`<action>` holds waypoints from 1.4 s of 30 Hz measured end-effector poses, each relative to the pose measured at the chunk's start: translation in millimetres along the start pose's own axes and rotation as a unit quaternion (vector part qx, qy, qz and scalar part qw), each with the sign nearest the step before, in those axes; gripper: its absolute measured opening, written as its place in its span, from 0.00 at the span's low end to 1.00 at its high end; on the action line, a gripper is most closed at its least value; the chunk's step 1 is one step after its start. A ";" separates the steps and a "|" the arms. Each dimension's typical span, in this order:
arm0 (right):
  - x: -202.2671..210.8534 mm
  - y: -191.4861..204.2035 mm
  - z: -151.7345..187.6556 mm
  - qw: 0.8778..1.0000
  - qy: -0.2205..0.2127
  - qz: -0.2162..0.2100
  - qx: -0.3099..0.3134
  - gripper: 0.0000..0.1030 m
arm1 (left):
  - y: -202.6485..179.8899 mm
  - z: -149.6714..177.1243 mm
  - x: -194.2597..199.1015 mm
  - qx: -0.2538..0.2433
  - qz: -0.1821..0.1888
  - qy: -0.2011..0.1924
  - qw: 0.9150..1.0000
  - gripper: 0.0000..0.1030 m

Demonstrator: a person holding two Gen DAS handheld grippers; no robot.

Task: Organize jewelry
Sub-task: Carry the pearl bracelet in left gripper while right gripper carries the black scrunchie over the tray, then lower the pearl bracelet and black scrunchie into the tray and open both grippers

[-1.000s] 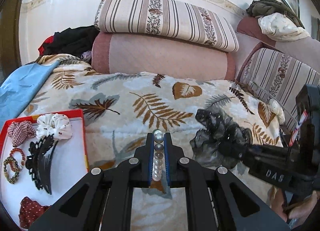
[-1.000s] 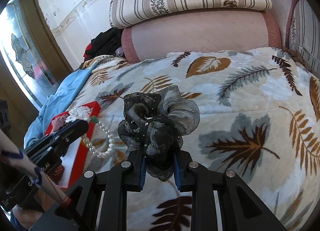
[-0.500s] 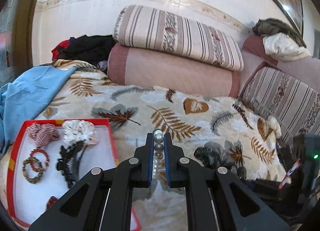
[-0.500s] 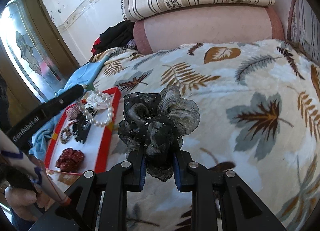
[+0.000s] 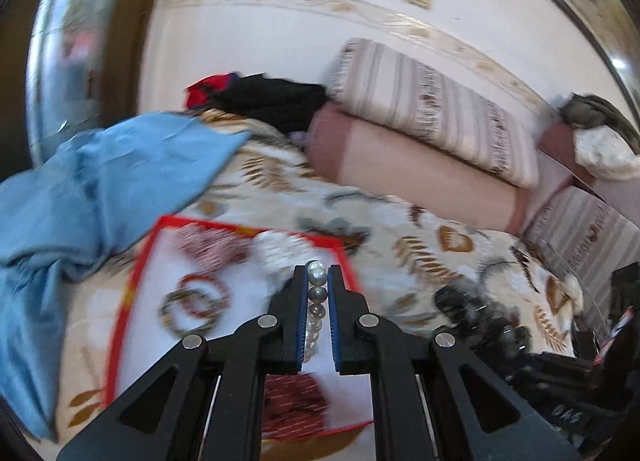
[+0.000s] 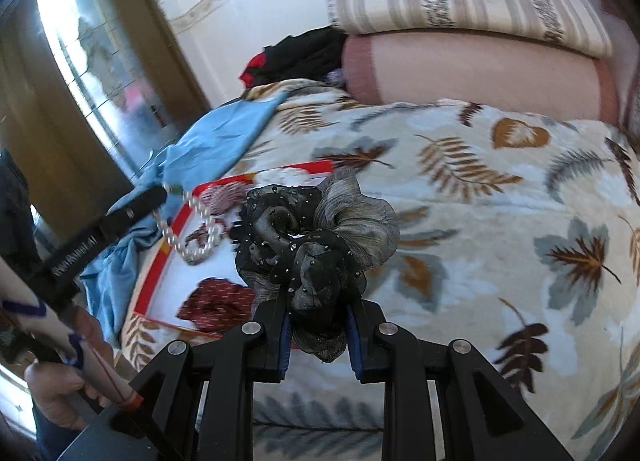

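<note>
My left gripper (image 5: pixel 317 277) is shut on a pearl bracelet (image 5: pixel 315 301), held above the red-rimmed white tray (image 5: pixel 132 293); in the right wrist view the pearl bracelet (image 6: pixel 196 233) hangs in a loop from that left gripper (image 6: pixel 162 193) over the tray (image 6: pixel 160 261). My right gripper (image 6: pixel 318 313) is shut on a black and grey scrunchie (image 6: pixel 316 237), raised above the tray's right side. In the tray lie beaded bracelets (image 5: pixel 196 301), a red patterned scrunchie (image 5: pixel 292 397), a pink scrunchie (image 5: pixel 208 249) and a white scrunchie (image 5: pixel 280 245).
The tray sits on a leaf-print blanket (image 6: pixel 500 201) on a bed. A blue cloth (image 5: pixel 92 189) lies left of the tray. Pink and striped bolsters (image 5: pixel 420 149) line the wall, with dark clothes (image 5: pixel 264 97) beside them. A hand (image 6: pixel 56 389) grips the left tool.
Both grippers have swung left toward the tray with their loads. The tray now sits under the left gripper and partly behind the scrunchie. Both grips are unchanged.
</note>
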State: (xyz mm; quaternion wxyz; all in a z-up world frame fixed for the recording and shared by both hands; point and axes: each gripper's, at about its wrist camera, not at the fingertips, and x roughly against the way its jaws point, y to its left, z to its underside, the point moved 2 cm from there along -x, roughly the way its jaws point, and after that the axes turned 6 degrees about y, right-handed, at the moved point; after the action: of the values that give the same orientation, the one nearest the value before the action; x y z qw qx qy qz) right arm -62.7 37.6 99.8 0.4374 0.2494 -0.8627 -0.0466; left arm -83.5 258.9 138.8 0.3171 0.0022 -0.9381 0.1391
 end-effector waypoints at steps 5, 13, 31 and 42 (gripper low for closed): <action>-17.6 29.6 -2.1 1.000 0.012 -0.012 0.020 0.24 | 52.4 6.3 -2.7 0.043 -0.041 0.007 0.998 0.09; -63.9 47.1 -1.6 0.999 0.049 -0.015 0.014 0.25 | 89.5 19.4 -31.6 0.066 -0.065 0.058 0.994 0.09; -116.3 49.3 -2.6 0.996 0.083 0.013 0.023 0.29 | 89.5 28.0 -63.3 0.049 -0.086 0.103 0.990 0.09; -111.8 42.2 2.8 0.996 0.081 0.018 0.028 0.43 | 81.2 30.5 -71.3 0.028 -0.102 0.113 0.988 0.09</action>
State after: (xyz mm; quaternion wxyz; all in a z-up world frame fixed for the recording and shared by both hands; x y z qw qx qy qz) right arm -26.2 126.7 29.0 0.4996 0.2489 -0.8297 0.0056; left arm -52.2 322.9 52.0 0.4337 0.0909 -0.8867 0.1316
